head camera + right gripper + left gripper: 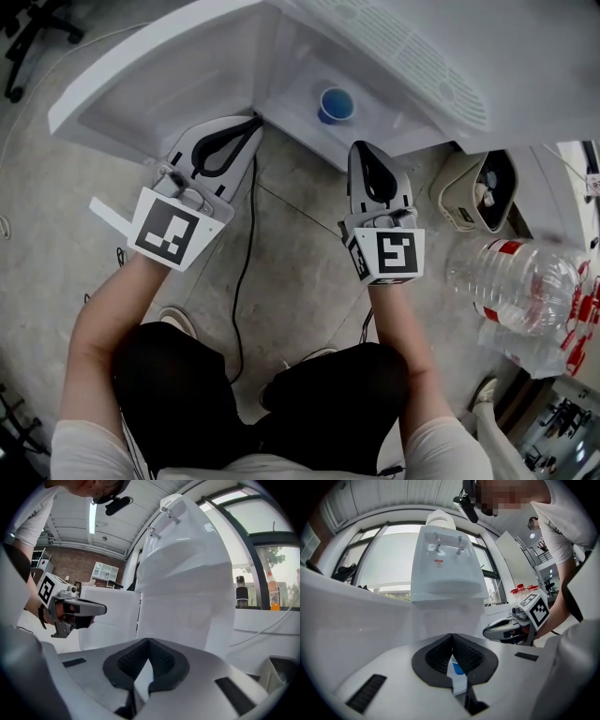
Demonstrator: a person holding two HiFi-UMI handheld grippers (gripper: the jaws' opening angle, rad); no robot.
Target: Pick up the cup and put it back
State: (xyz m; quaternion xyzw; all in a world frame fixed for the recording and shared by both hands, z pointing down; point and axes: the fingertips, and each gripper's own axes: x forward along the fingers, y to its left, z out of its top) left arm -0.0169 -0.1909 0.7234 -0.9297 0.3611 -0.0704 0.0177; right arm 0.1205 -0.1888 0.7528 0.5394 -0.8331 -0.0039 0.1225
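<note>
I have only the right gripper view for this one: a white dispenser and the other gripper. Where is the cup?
Observer: In the head view, a small blue plastic cup stands upright in the white water dispenser's recess, untouched, just ahead of the right gripper.
Operator: Is the left gripper holding anything?
Observer: No. Its own view shows the left gripper with fingers shut and empty; the cup sits beyond them.
Operator: Anything beside the person?
Observer: A large clear plastic bottle is at their right side.
</note>
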